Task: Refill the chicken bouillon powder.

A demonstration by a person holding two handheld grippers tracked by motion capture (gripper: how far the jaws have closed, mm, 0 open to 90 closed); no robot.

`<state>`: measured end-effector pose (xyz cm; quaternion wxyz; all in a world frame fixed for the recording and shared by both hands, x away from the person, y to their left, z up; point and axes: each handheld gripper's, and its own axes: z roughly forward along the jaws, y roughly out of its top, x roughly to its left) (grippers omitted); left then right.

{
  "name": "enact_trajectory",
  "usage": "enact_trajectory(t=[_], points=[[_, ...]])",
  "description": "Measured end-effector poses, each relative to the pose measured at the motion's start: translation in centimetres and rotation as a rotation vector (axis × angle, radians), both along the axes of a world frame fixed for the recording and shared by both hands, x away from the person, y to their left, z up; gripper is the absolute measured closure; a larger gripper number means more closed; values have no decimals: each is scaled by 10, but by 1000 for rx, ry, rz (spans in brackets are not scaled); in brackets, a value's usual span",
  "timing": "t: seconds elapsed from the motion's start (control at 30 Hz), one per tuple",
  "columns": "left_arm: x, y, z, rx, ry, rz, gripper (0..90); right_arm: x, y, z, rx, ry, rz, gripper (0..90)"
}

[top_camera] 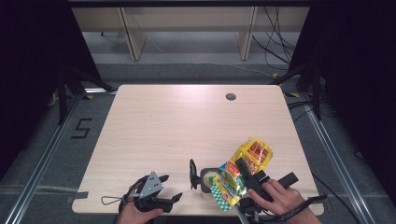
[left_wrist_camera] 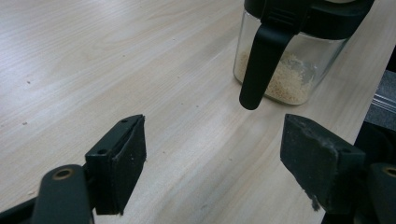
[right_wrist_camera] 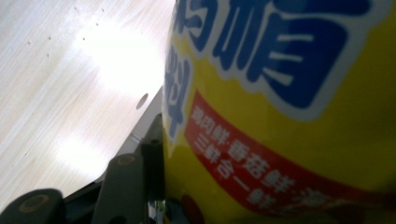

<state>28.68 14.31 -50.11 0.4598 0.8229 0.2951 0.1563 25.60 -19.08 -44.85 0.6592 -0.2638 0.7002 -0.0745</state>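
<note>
A small glass jar (left_wrist_camera: 294, 70) with pale granules at its bottom stands near the table's front edge; its black lid (top_camera: 193, 173) is swung up. My left gripper (left_wrist_camera: 215, 140) is open just short of the jar's hanging black handle (left_wrist_camera: 259, 65), with nothing between the jaws. In the high view the left gripper (top_camera: 170, 187) sits left of the jar (top_camera: 207, 179). My right gripper (top_camera: 243, 168) is shut on a yellow seasoning pouch (top_camera: 250, 156), held tilted against the jar's right side. Up close, the pouch (right_wrist_camera: 289, 116) presses on one finger (right_wrist_camera: 152, 172); the other finger is hidden.
The light wooden table (top_camera: 177, 126) has a round grommet hole (top_camera: 230, 96) at its far right. The jar stands close to the front edge (top_camera: 196, 212). Beyond the table are wooden shelf legs (top_camera: 133, 42) and floor cables (top_camera: 275, 46).
</note>
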Motion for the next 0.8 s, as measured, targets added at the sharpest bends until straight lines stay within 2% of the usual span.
enact_trajectory(t=[0.03, 0.07, 0.1, 0.13, 0.17, 0.2, 0.23, 0.27, 0.3, 0.37, 0.43, 0.47, 0.5, 0.53, 0.57, 0.6, 0.63, 0.67, 0.7, 0.73, 0.77, 0.8], points=[[0, 0, 1, 2, 4, 2, 224, 2, 2, 3, -52, -4, 37, 505], [0, 0, 0, 3, 4, 2, 227, 1, -1, 1, -2, -5, 8, 505], [0, -1, 0, -7, 3, 0, 227, 1, -2, 0, 4, 4, -4, 506], [-1, -1, 0, -5, 12, 5, 227, 2, 0, 2, -30, 1, 15, 505], [-2, -1, 0, -15, 17, 13, 227, 0, -2, -1, 17, -6, -10, 506], [-1, -1, 0, -22, 17, 12, 227, 2, 0, 2, -26, 0, 17, 506], [-1, -1, 0, -7, 17, 12, 227, 3, 1, 4, -60, -10, 48, 506], [0, 0, 0, -2, 3, 1, 227, 0, -4, -1, 33, -11, -14, 506], [-1, 0, 0, 1, 5, 1, 227, 3, 0, 3, -51, -5, 33, 506], [-2, -1, 0, -11, 19, 13, 228, 3, 0, 5, -64, -13, 47, 507], [-1, -1, 0, -11, 22, 13, 228, 1, -4, 0, 23, 5, -23, 507], [-1, -1, 0, -7, 7, 7, 228, 1, -4, 1, 21, 19, -33, 507], [-1, 0, 0, 2, 3, -1, 228, 4, -1, 5, -61, 17, 21, 507], [-1, 0, 0, 1, 4, -1, 228, 4, 0, 6, -66, 12, 26, 507], [-1, -1, 0, -22, 18, 10, 228, 4, 0, 6, -65, -8, 41, 507], [-1, -1, 0, -11, 24, 15, 228, 0, -5, 0, 33, -11, -16, 507], [-1, 0, 0, -4, 11, 8, 228, 0, -5, 0, 36, -12, -18, 507], [0, 0, 0, 1, 2, -1, 228, 1, -4, 2, 9, 18, -27, 507], [-1, 0, 0, 2, 3, -2, 228, 4, 0, 6, -66, 19, 23, 507], [-2, -1, 0, -11, 19, 13, 228, 3, 0, 5, -66, -12, 45, 507], [-2, -1, 0, -22, 22, 14, 227, 1, -4, 1, 9, 18, -25, 507], [-1, -1, 0, -9, 22, 13, 227, 0, -4, 0, 23, -12, -12, 507]])
